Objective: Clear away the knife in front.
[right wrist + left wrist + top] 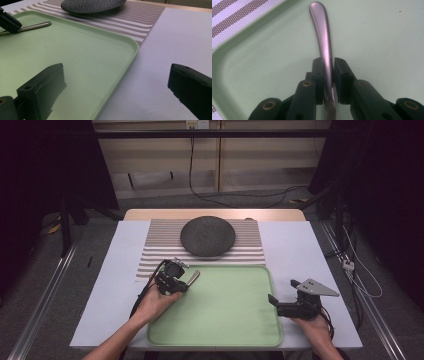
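Close to the person, the right claw (281, 296) sat low at the right edge of the green tray (235, 320). Its jaws were wide apart and held nothing. One jaw was over the tray and the other was over the white counter (310, 250).

A bit farther in, at the tray's left corner, the left claw (186, 281) was squeezed tight on a metal handle (323, 35). It looked like the handle of a spoon or fork, but the other end was hidden, so it was hard to tell which. The handle stuck out past the jaws, over the tray floor near its rim. It seemed lifted a little, though that was hard to be sure of.

Behind the tray lay a striped mat (155, 245), and on the mat sat a dark round plate (207, 236). The plate had nothing on it.

The handle was smooth and thin, and the jaws pinched just a small part of it. It could slip or twist in the grip if the hand moved fast. Then it might drop and clatter on the tray, or bang the plate if carried there.
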`<act>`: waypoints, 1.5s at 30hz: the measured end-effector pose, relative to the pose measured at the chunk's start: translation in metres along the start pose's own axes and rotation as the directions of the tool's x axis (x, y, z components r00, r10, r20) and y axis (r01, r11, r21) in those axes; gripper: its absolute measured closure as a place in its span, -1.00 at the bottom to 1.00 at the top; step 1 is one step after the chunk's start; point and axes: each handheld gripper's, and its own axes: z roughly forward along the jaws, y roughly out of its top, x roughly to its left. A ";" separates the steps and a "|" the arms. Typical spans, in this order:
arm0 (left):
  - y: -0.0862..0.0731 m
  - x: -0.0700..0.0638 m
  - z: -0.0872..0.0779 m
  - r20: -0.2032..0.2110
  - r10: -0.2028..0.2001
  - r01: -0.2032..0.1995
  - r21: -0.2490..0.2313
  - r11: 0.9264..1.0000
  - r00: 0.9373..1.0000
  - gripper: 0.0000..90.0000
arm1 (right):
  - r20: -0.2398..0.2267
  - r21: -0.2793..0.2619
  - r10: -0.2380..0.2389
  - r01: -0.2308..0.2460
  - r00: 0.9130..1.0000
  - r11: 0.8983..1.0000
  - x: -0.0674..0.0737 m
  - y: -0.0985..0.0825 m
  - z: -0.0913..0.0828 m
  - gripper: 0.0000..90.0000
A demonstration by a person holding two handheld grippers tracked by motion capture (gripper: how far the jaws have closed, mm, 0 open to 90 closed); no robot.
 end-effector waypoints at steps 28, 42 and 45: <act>-0.021 0.003 -0.004 -0.004 0.009 -0.009 -0.072 0.997 1.000 0.32 | -0.007 -0.002 -0.002 0.002 1.000 1.000 0.000 0.000 -0.001 -0.98; -0.021 0.007 -0.006 0.027 0.020 -0.015 -0.188 0.982 0.999 -0.70 | -0.019 -0.006 0.009 -0.009 1.000 1.000 -0.001 0.000 0.000 -0.98; -0.020 0.004 -0.006 0.035 0.044 -0.036 -0.205 0.978 0.998 -0.74 | -0.021 -0.003 0.014 -0.014 1.000 1.000 -0.002 0.000 0.001 -0.98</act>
